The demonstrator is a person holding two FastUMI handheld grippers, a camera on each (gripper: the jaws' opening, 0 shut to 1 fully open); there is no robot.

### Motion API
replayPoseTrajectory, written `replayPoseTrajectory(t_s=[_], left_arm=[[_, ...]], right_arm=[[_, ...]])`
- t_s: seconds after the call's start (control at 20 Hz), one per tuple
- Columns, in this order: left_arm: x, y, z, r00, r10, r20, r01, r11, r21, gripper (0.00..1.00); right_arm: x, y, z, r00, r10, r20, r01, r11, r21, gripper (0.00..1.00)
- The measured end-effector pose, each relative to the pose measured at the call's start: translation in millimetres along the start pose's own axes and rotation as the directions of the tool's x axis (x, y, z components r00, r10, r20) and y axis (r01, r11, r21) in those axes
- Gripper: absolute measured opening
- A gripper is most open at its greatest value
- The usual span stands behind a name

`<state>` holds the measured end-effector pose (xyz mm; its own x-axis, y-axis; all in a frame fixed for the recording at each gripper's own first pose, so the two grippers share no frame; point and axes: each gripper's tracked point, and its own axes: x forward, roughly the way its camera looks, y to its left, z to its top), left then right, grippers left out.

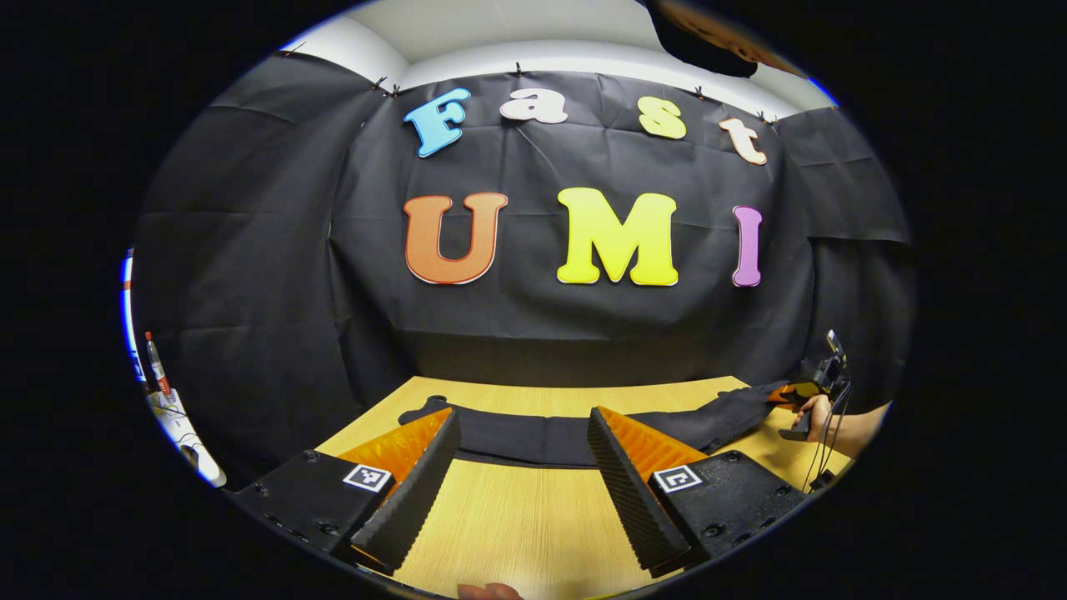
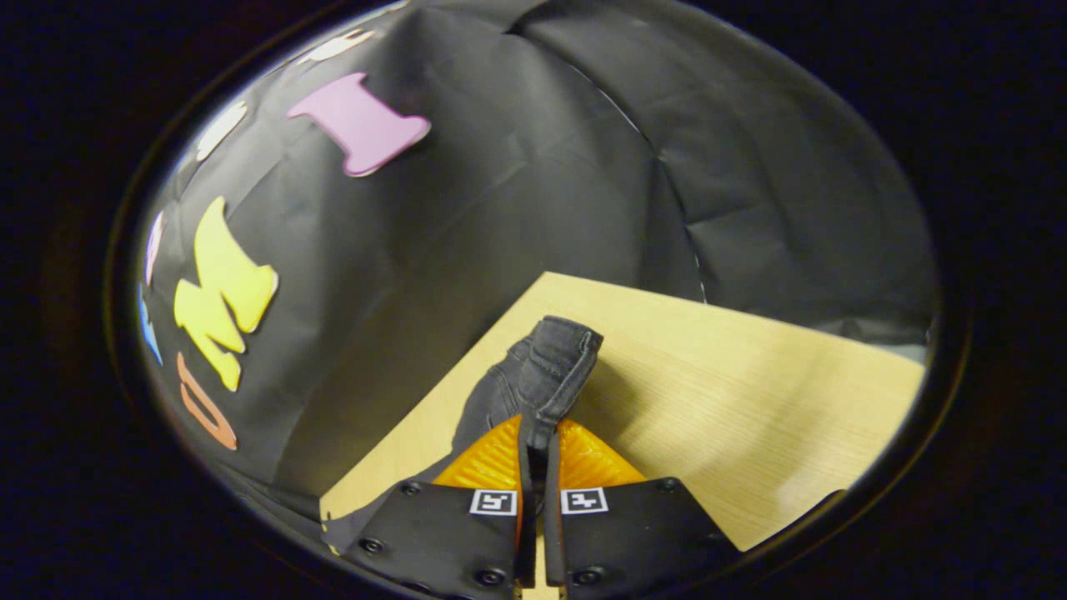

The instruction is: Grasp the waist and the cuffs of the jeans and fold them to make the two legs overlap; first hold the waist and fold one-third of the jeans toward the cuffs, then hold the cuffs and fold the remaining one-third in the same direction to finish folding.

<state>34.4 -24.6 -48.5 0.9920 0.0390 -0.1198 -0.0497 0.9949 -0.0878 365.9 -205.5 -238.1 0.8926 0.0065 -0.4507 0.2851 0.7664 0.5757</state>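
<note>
Stretching across the far tabletop (image 1: 533, 525), dark jeans (image 1: 533, 437) lie flat, one end bunched toward 3 o'clock. The right tool (image 2: 538, 442) is clamped on a raised denim edge, fingers together on the cloth. The left tool (image 1: 523, 446) hovers near the jeans, fingers wide apart, touching nothing. A hand (image 1: 821, 414) grips the far tool at 3 o'clock.

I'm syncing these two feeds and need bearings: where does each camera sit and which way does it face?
Left gripper view: rides the left gripper, open above the table, facing the jeans and back wall; a hand holds the other gripper far right.
Right gripper view: rides the right gripper, shut on the jeans' end, tilted toward the table corner.
Shared: the jeans, table and wall.
</note>
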Motion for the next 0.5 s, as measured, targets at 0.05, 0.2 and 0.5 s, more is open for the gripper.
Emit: replayPoseTrajectory(t_s=[0.05, 0.2, 0.5], left_arm=[[-3.0, 4.9, -0.3, 1.0, 0.005, -0.001, -0.005, 1.0, -0.003, 0.98], [-10.5, 22.8, -0.3, 1.0, 0.023, 0.0, -0.023, 1.0, -0.021, 0.98], [-35.2, 68.0, -2.8, 0.997, 0.078, -0.012, -0.079, 0.996, -0.047, 0.98]], right_arm=[[-9.3, 17.4, 4.1, 1.0, 0.013, 0.025, -0.011, 0.998, -0.058, 0.05], [-39.1, 83.1, 6.8, 0.992, 0.093, 0.085, -0.07, 0.969, -0.235, 0.05], [-77.8, 230.3, -44.7, 0.956, 0.282, 0.084, -0.212, 0.858, -0.469, 0.04]])
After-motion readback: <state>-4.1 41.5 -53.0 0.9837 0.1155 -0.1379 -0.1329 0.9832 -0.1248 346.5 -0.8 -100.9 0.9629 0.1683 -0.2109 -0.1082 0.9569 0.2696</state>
